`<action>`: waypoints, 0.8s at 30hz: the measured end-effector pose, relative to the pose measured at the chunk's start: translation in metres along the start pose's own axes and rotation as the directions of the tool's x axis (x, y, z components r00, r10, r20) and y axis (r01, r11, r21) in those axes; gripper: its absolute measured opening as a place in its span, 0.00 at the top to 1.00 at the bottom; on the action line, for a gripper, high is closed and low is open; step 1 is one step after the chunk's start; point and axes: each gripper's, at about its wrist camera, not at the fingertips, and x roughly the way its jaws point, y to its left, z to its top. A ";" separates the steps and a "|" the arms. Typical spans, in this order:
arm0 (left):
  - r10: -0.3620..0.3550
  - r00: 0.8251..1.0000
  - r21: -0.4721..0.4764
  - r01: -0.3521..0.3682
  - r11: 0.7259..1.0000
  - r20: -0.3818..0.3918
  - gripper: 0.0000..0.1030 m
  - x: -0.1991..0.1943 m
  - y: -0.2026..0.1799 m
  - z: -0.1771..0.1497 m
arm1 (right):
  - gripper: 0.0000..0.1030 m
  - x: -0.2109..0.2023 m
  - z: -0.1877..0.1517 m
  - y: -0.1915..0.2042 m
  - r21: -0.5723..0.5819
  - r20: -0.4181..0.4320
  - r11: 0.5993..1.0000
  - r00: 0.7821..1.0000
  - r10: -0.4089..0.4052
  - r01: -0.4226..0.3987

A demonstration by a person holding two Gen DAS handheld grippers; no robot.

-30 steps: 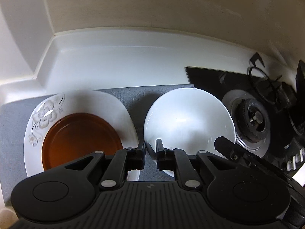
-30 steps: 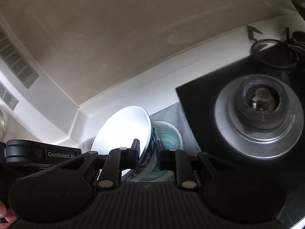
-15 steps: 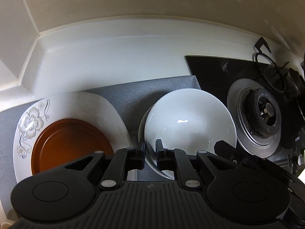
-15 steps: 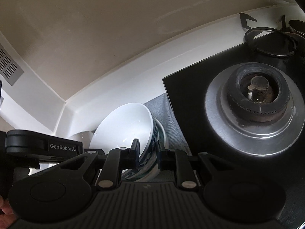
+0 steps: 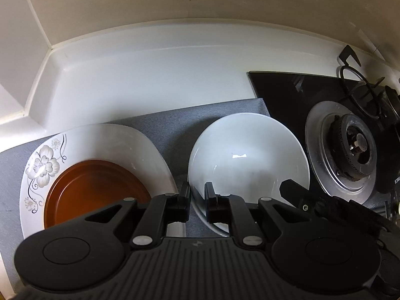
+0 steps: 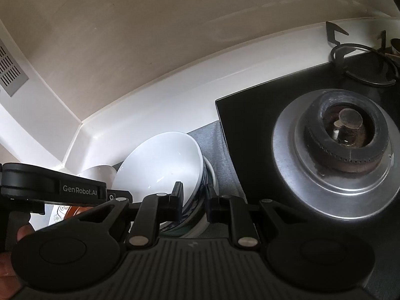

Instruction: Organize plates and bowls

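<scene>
Your left gripper [image 5: 197, 197] sits at the lower centre of the left wrist view with its fingers [image 5: 185, 195] drawn nearly together on the near rim of the white bowl [image 5: 247, 160]; one finger is outside the rim, the other inside. That bowl fills the centre right of the frame over the grey mat [image 5: 175, 130].

Your right gripper [image 6: 193, 197] shows at the lower centre of the right wrist view, and its fingers [image 6: 178, 195] are closed down on the wall of the same bowl [image 6: 160, 165], one inside and one against the blue-patterned outside. The bowl looks tilted in this view. Just under and to the right of it a pale rim of another dish [image 6: 203, 225] shows, though you cannot tell from here whether the bowl is seated in it.

In the left wrist view, the flowered white plate [image 5: 105, 140] lies at the lower left of the frame on the mat, with the brown plate [image 5: 92, 190] stacked on it. The two plates are just beside the bowl.

The black stove [image 5: 287, 90] with its burner [image 5: 355, 147] occupies the right of the frame, next to the mat on the white tabletop [image 5: 150, 75].
</scene>
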 end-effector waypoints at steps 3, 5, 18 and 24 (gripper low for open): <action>-0.022 1.000 -0.018 0.022 1.000 -0.016 0.88 0.004 0.006 -0.001 | 0.82 0.001 -0.003 -0.002 0.014 0.001 1.000 1.000 0.012 -0.012; -0.026 1.000 -0.015 0.025 1.000 -0.014 0.88 0.004 0.007 -0.001 | 0.82 0.000 -0.003 -0.002 0.017 0.006 1.000 1.000 0.014 -0.014; -0.009 0.999 -0.004 0.009 1.000 -0.033 0.86 0.010 0.002 0.001 | 0.77 -0.003 0.001 -0.019 0.138 -0.020 0.988 0.997 0.077 -0.074; -0.022 0.999 -0.024 0.021 0.999 -0.035 0.86 0.010 0.005 0.002 | 0.77 -0.013 0.006 -0.021 0.119 -0.002 0.989 0.996 0.090 -0.089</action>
